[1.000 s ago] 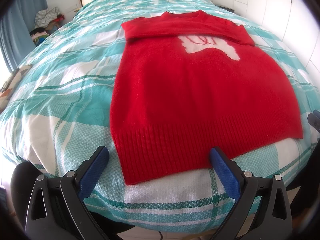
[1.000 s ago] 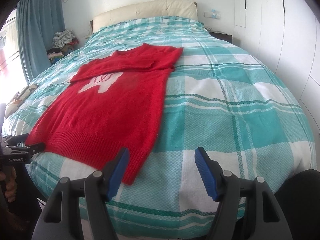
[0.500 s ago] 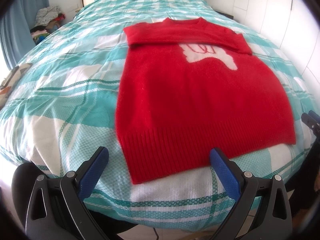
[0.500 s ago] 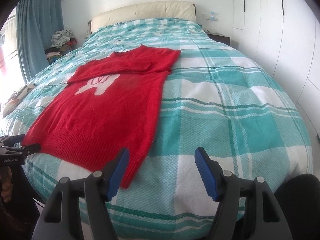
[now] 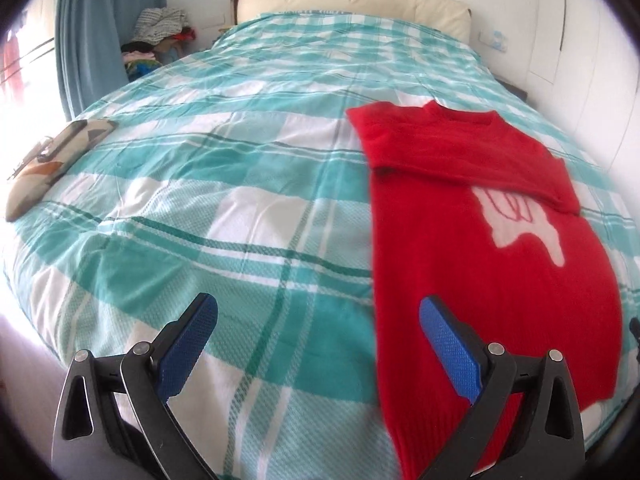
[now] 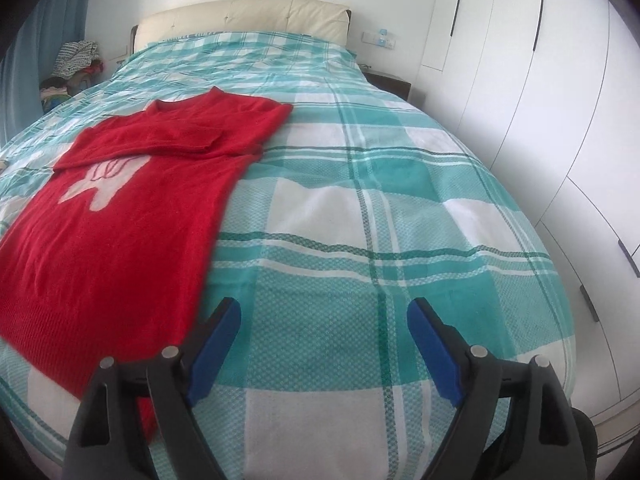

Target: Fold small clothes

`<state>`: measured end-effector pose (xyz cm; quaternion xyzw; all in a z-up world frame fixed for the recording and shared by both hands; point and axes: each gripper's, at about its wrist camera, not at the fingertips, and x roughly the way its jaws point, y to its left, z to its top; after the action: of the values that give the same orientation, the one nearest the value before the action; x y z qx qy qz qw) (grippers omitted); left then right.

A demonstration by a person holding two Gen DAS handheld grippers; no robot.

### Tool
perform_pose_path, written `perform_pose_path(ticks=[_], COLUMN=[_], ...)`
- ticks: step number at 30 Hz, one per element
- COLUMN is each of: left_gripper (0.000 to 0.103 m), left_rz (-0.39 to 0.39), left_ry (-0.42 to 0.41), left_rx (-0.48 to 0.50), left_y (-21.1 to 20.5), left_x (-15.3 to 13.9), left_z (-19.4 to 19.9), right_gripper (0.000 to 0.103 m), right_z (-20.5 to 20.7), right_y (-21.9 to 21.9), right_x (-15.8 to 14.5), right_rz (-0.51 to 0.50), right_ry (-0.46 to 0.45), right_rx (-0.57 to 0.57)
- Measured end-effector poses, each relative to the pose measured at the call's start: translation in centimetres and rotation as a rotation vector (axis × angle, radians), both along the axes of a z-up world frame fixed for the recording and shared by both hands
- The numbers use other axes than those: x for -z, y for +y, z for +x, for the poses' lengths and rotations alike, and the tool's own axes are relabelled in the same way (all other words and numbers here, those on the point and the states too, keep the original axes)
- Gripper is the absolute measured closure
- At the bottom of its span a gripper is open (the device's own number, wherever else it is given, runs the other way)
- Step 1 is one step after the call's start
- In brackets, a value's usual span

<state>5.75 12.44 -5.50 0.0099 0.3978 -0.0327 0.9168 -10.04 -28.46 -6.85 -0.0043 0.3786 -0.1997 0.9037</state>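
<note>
A red knitted sweater (image 5: 480,264) with a white motif lies flat on the teal and white checked bedspread (image 5: 240,208), its sleeves folded across the chest. My left gripper (image 5: 318,334) hovers open over the bed's near edge, its right blue pad above the sweater's lower left part. In the right wrist view the sweater (image 6: 120,232) fills the left side. My right gripper (image 6: 324,332) is open and its jaws are widening, with only bedspread (image 6: 400,240) between them; its left finger sits just past the sweater's right hem corner.
A cream headboard (image 6: 240,20) closes the far end of the bed. White wardrobe doors (image 6: 540,100) line the right side. A patterned pillow (image 5: 52,164) lies at the bed's left edge, by a blue curtain (image 5: 96,28) and a pile of clothes (image 5: 160,36).
The left gripper swung leftward, so the sweater slid to the right of its view. The right gripper shifted rightward and its jaws spread wider. The sweater lies as before.
</note>
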Motion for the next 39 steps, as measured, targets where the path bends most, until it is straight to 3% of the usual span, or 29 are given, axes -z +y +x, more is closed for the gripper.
perform_pose_path(ticks=[5, 9, 39], left_gripper=[0.002, 0.001, 0.0], left_rz=[0.056, 0.049, 0.07], left_ry=[0.01, 0.062, 0.043], left_rx=[-0.019, -0.03, -0.037], left_y=[0.1, 0.5, 0.2], left_x=[2.1, 3.9, 4.9], left_z=[1.9, 2.5, 2.3], right_gripper=[0.018, 0.018, 0.0], right_z=[0.0, 0.1, 0.5], right_y=[-0.5, -0.8, -1.9], right_x=[0.6, 1.2, 2.9], right_rz=[0.006, 0.016, 0.072], right_ry=[0.011, 0.026, 0.049], right_rx=[0.014, 0.024, 0.072])
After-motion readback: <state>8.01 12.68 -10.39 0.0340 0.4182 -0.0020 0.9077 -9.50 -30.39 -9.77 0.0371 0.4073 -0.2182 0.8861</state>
